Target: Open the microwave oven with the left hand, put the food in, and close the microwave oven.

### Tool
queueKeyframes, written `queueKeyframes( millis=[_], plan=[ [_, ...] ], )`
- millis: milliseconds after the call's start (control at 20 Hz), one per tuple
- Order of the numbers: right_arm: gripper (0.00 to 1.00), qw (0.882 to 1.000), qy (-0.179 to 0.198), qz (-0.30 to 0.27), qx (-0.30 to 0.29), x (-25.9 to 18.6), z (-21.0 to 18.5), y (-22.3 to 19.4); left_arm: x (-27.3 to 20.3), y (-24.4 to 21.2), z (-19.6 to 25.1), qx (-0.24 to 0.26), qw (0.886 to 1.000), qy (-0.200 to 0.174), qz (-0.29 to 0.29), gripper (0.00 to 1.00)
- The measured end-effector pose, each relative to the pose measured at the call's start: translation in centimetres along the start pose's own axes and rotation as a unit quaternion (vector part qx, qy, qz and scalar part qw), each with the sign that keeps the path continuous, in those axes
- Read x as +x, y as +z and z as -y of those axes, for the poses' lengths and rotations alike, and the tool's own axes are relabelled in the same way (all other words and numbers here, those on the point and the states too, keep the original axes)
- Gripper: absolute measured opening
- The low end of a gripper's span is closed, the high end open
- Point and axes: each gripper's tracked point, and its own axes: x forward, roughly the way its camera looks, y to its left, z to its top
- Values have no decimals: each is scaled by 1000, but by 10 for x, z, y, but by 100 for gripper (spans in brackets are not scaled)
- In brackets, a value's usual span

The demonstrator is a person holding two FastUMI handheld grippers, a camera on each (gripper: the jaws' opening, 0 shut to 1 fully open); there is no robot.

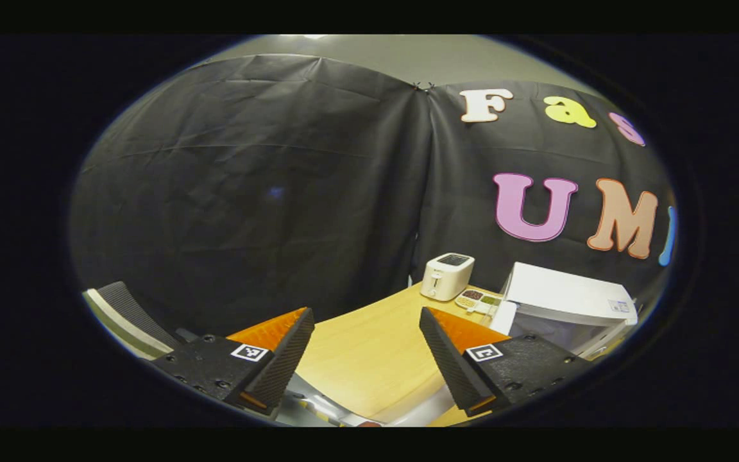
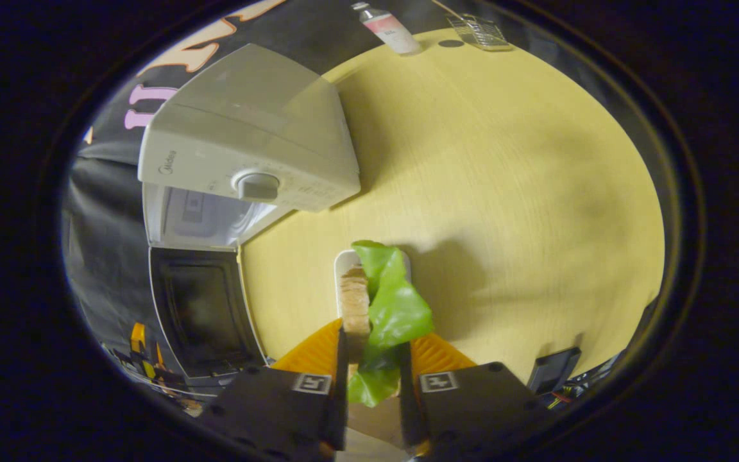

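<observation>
A white toaster [image 1: 447,275] stands at the far edge of a pale wooden worktop [image 1: 369,359], with a small tray of snacks [image 1: 477,299] just beside it. Elsewhere on the worktop, a pink-labelled bottle [image 2: 387,27] stands near a small wire rack [image 2: 478,32].

In the right gripper view, lower centre, the jaws cover the near end of the food [image 2: 379,308], so we cannot see how far it reaches. At lower left the microwave oven [image 2: 241,147] door runs off the edge. In the left gripper view, the small tray [image 1: 477,299] beside the toaster [image 1: 447,275] is too small for us to tell its contents.
</observation>
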Motion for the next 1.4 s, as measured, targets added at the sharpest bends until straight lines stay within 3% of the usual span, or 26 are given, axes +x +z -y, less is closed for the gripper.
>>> queueKeyframes(
  millis=[50,100,200,250,300,650,950,1250,1400],
  plan=[
    [28,1000,2,2,1,-1,0,-3,1,0,1,1,1000,-1,0,96],
    [35,1000,3,4,-1,-3,0,-4,1,1,0,4,1000,-2,0,93],
    [35,1000,9,6,1,-9,-4,-6,3,2,1,9,1000,-6,1,93],
    [35,1000,15,9,1,-13,-7,-8,3,3,1,9,1000,-7,2,99],
    [35,1000,21,13,1,-17,-11,-8,3,3,1,8,1000,-9,2,96],
    [35,990,103,88,48,-59,-51,4,5,4,1,14,1000,-20,5,93],
    [34,970,189,139,70,-88,-135,-21,13,3,-11,11,999,-44,-2,96],
    [34,945,244,200,90,-66,-226,-45,35,3,-7,14,995,-98,-5,93],
    [34,940,248,214,100,-37,-256,-55,45,3,-8,21,992,-126,-9,93]
  ],
)
